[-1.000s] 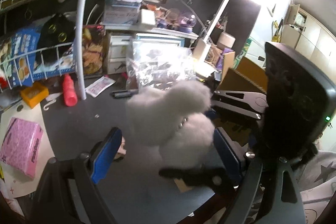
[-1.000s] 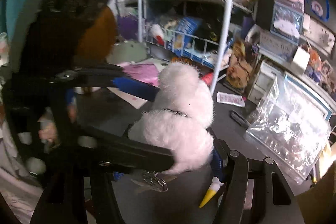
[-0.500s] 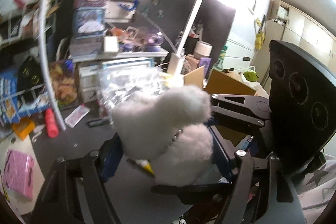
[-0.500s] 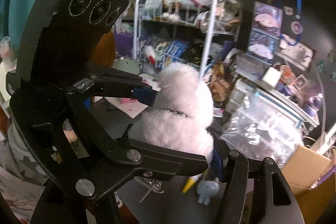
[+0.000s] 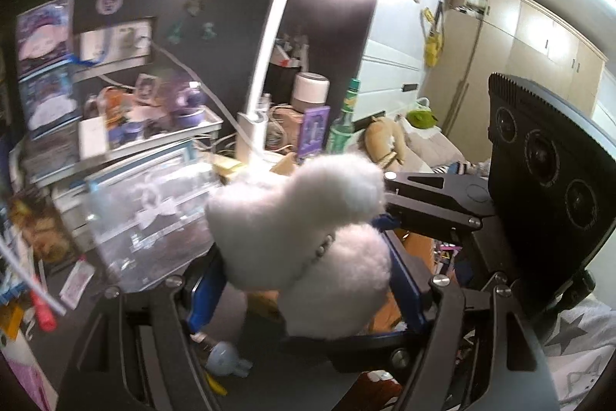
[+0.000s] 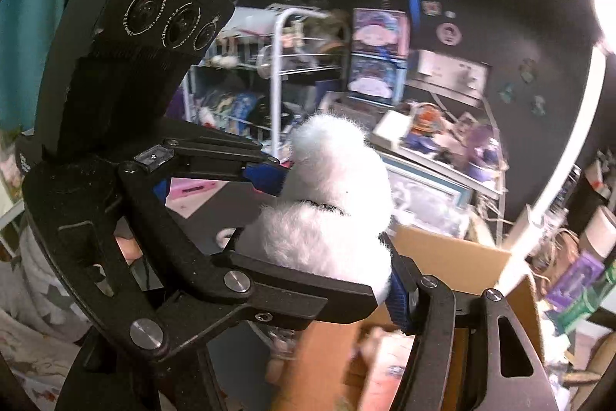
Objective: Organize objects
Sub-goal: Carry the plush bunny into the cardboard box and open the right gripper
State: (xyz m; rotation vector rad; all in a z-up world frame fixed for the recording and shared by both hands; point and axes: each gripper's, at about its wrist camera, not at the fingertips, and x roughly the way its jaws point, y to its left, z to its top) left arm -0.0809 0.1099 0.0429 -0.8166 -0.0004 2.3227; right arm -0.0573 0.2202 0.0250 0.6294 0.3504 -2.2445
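A fluffy white plush toy [image 5: 308, 237] hangs in the air, gripped from two sides. My left gripper [image 5: 304, 287] is shut on it, both blue pads [image 5: 204, 295] pressed into the fur. My right gripper [image 6: 319, 257] is also shut on the plush toy [image 6: 331, 203], and its blue pad [image 6: 398, 291] shows at the lower right. Each view is partly blocked by the other gripper's black camera housing [image 6: 161, 22]. A pale blue charm [image 5: 227, 359] dangles under the toy. An open cardboard box [image 6: 442, 257] lies just below and to the right.
A lit white desk lamp [image 5: 265, 64] stands behind the toy, with a clear plastic bag [image 5: 154, 218] to its left. A white wire rack [image 6: 277, 83] and crowded shelves [image 6: 435, 141] fill the back. A green bottle [image 5: 346, 122] stands by the lamp. A hand [image 6: 127, 245] holds the left gripper.
Both grippers have risen and swung right with the plush toy, from over the dark desk to above the cardboard box. The left jaws have narrowed until both pads press the fur.
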